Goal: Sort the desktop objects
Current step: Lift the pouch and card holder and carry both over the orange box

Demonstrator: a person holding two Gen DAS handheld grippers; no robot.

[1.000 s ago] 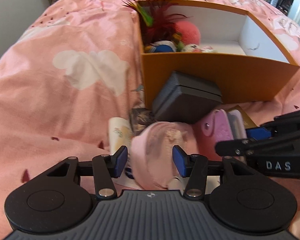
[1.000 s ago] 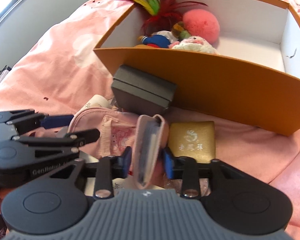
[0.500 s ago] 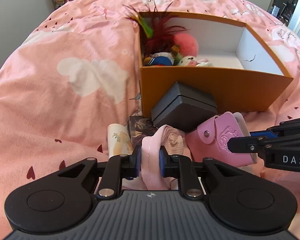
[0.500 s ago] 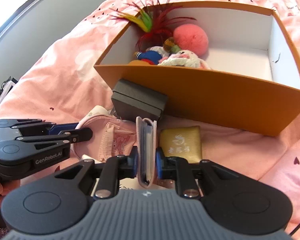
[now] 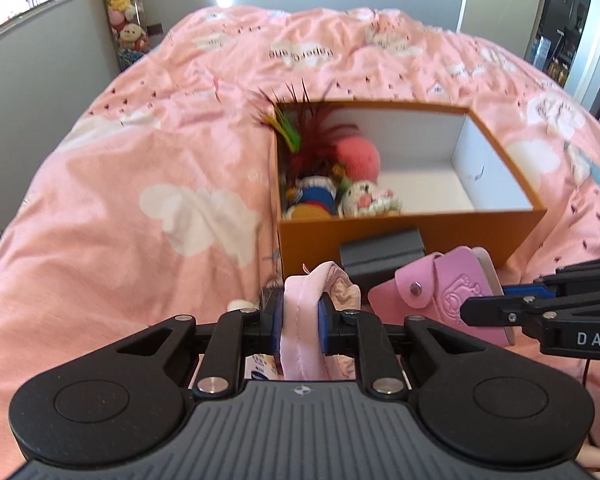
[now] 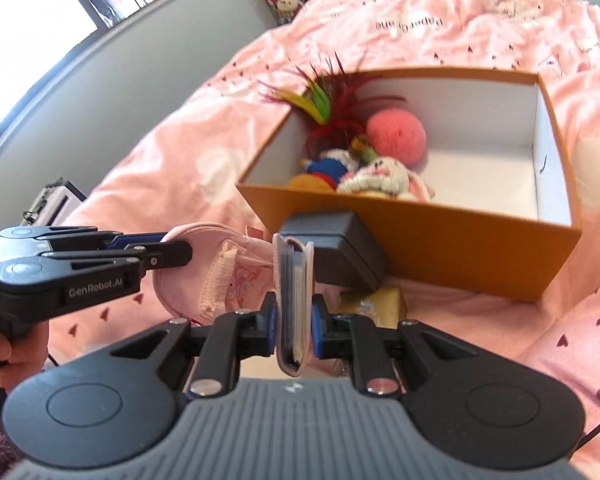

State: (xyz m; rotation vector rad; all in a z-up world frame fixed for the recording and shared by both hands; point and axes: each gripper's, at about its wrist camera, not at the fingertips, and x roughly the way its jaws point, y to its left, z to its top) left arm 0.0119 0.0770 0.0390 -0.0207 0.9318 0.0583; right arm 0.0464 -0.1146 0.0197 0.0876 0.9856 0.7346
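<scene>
A bed covered by a pink quilt (image 5: 148, 184) printed with white clouds fills a grey-walled bedroom, with a column of plush toys (image 5: 126, 16) seen in the far corner beside a window. An orange cardboard box (image 5: 412, 236) with a white interior is set on the quilt. Its left end is packed with a red and green feather toy (image 5: 312, 132), a coral pompom ball (image 5: 358, 158), a blue and yellow stuffed figure (image 5: 314, 200) and a white crocheted animal (image 5: 368, 200); the rest of the box floor is bare. A dark grey case (image 6: 336, 248) is propped against the box's near wall, and a gold packet (image 6: 374, 306) lies just below it on the quilt. The left gripper (image 5: 299, 326) is closed on a fold of a pale pink fabric pouch (image 5: 302, 320), which is pinched between its blue pads. The right gripper (image 6: 294, 326) is clamped on a pink snap-button card wallet (image 6: 294, 292), held upright on its edge with the card sleeves showing. Both held items are seen in front of the box, outside it.
</scene>
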